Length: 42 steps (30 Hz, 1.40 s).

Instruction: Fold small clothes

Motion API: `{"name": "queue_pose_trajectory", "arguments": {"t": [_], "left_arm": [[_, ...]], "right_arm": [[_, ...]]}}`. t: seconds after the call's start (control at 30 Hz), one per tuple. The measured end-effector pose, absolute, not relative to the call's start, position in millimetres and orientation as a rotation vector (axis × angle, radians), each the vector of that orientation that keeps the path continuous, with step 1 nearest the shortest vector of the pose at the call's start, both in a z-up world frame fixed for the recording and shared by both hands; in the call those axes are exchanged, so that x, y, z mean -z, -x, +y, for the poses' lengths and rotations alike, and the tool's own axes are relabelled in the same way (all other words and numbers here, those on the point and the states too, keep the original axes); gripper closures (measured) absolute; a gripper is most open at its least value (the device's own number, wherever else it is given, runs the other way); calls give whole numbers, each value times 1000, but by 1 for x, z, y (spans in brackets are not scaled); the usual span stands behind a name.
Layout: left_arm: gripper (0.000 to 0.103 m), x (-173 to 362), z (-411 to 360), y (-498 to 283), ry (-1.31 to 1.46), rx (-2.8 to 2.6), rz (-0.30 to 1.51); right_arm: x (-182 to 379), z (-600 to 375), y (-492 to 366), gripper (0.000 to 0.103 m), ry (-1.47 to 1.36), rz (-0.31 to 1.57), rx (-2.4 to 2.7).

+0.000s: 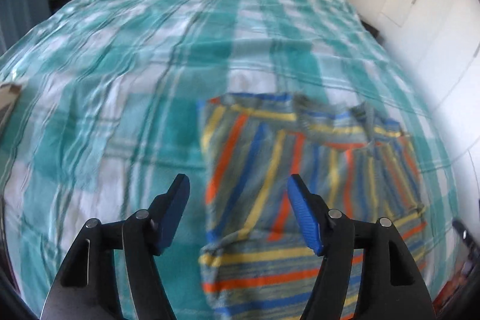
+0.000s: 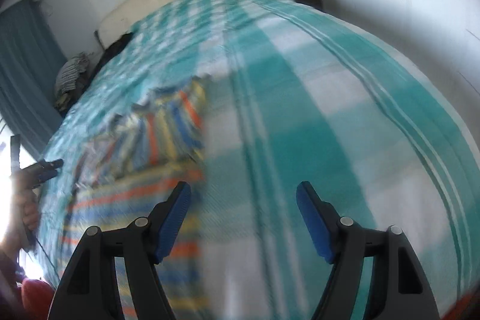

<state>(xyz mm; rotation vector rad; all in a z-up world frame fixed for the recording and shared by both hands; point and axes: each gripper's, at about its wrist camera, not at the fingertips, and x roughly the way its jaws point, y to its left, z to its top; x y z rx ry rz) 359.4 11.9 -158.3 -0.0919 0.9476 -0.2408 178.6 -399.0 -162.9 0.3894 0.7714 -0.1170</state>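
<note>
Your bed's teal checked blanket (image 1: 120,110) carries the striped garment (image 1: 285,170), already folded over at least once. Both tools, left (image 1: 238,185) and right (image 2: 243,194), gape wide and empty; further folds likely remain.

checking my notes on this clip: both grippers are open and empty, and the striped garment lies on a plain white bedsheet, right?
Not quite. The bedsheet is not plain white: it is a teal and white check, as the left wrist view shows. The rest holds: the striped garment lies on it, and the left gripper and the right gripper both stand open with nothing between their jaws.
</note>
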Motion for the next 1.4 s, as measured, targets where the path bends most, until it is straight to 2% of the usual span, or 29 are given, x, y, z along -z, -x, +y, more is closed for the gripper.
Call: {"name": "queue_pose_trajectory", "arguments": {"t": [0.07,0.17,0.2,0.33,0.4,0.47,0.6,0.8,0.97,1.13,1.4], "left_arm": [[23,169,-2,-366,57,261,958],[21,212,-8,-375,-3,196,1043],[20,226,-7,-377,-20,174,1078],[19,220,2,-361,-34,198,1044],[17,203,10,-346,-34,219,1003],[8,193,18,-325,-30,235,955],[11,201,27,-295,-28,164,992],[11,190,67,-221,305,113,964],[11,193,71,-183,348,73,979],[11,184,69,-157,386,57,975],[11,176,45,-116,295,93,976]], "right_arm": [[149,-380,-232,31,-367,781,2],[148,-351,-286,30,-328,778,-120],[154,-342,-299,27,-309,788,-146],[225,-320,-334,24,-190,1051,-156],[214,-315,-323,26,-125,1005,-153],[195,-314,-309,26,-161,970,-159],[175,-318,-273,25,-170,864,-151],[182,-342,-189,25,-186,793,-57],[186,-373,-124,25,-303,748,68],[180,-388,-119,24,-369,701,91],[179,-386,-108,24,-378,661,69]]}}
